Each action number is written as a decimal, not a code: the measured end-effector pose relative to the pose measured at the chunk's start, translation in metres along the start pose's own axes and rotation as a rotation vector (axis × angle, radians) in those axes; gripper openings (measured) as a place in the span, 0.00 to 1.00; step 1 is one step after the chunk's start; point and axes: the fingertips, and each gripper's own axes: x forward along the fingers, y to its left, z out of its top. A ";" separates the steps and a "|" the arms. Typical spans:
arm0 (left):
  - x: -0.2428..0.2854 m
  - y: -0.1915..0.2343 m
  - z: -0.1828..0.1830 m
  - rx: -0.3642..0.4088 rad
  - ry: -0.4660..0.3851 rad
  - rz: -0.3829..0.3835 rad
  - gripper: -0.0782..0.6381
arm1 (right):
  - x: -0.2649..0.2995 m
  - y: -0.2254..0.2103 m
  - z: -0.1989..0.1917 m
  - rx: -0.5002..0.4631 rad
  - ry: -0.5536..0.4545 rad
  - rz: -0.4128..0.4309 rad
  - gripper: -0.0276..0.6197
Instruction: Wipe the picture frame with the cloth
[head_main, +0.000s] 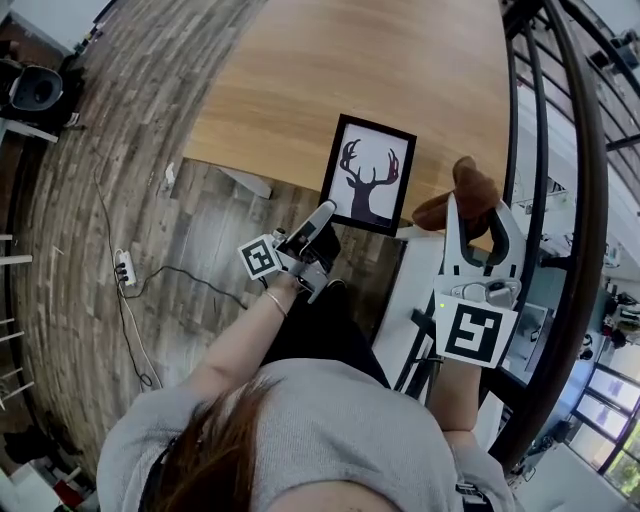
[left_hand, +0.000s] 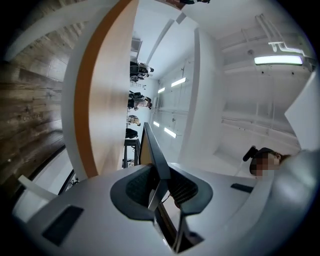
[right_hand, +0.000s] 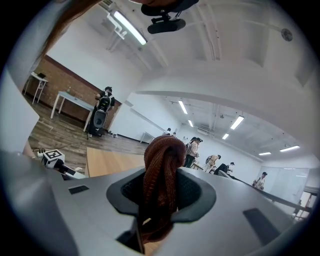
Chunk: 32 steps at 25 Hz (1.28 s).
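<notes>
Clamping the picture frame (head_main: 368, 172) edge at centre, our left gripper (head_main: 320, 215) steadies it for the cloth (head_main: 470, 190) clenched in our right gripper (head_main: 476, 212).

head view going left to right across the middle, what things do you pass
power strip → left gripper → picture frame → cloth

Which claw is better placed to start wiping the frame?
Right. The right claw is shut on the brown cloth beside the picture frame, while the left claw grips the frame's edge, steadying it.
</notes>
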 end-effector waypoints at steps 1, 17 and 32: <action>-0.005 0.006 0.000 -0.007 -0.006 0.011 0.21 | 0.001 0.002 -0.003 0.006 0.003 0.004 0.25; -0.027 0.069 0.006 -0.078 -0.026 0.119 0.21 | 0.022 0.013 -0.030 0.042 0.063 0.044 0.25; -0.024 0.080 0.015 -0.120 -0.016 0.097 0.21 | 0.018 0.031 -0.046 0.067 0.087 0.081 0.25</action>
